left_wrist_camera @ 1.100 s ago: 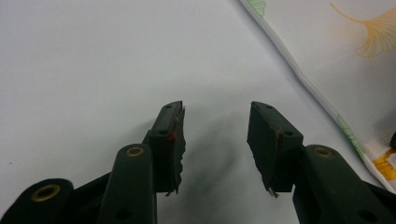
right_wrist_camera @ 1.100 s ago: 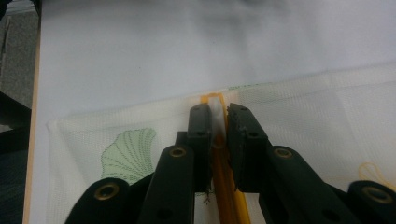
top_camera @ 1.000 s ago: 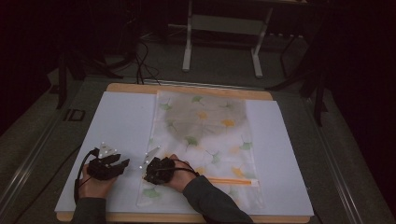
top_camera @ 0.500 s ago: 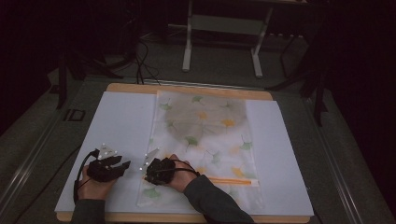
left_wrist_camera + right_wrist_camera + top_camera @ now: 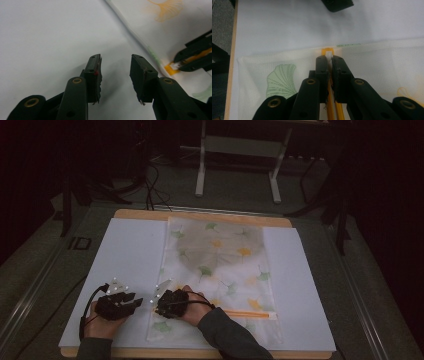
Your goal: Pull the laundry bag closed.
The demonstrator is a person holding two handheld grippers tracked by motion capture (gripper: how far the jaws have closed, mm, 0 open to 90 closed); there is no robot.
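**Zipper pull pinched, other jaws hanging loose**

Right gripper clamped tight on the white zipper pull, right at the end of the orange zipper running back under those jaws. Mesh bag with the leaf print spread flat beneath and beyond them on the white counter. Left gripper just beside the bag's edge, jaws apart with nothing between, hovering over bare counter, and just been closing a bit. Bag edge off to its right.
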